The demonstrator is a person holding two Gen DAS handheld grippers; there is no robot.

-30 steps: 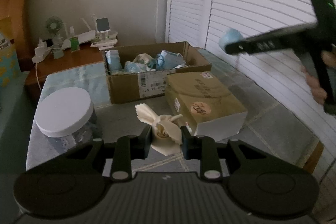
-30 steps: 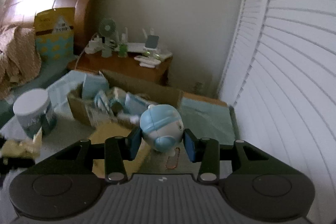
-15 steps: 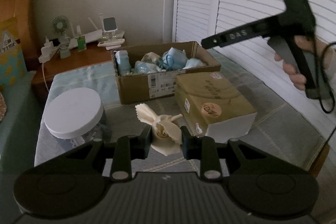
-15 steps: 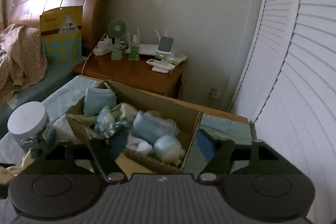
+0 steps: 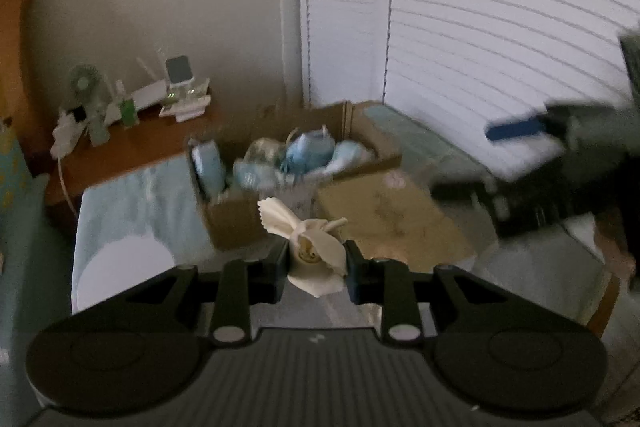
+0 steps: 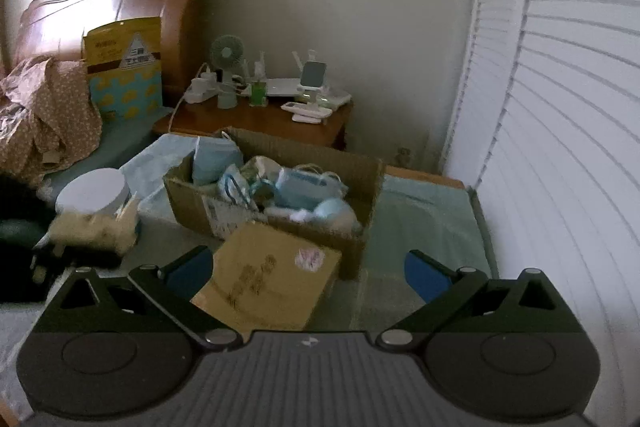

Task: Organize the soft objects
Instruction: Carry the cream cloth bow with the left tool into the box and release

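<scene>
Cream pouch (image 5: 316,259) pinched in left gripper (image 5: 316,269), blurred cardboard box (image 5: 296,179) behind

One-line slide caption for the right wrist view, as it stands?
Right gripper open and empty above the closed brown box, facing the open cardboard box of blue soft toys.

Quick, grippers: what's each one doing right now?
Left gripper: shut on the cream toy.
Right gripper: open, holding nothing.
</scene>
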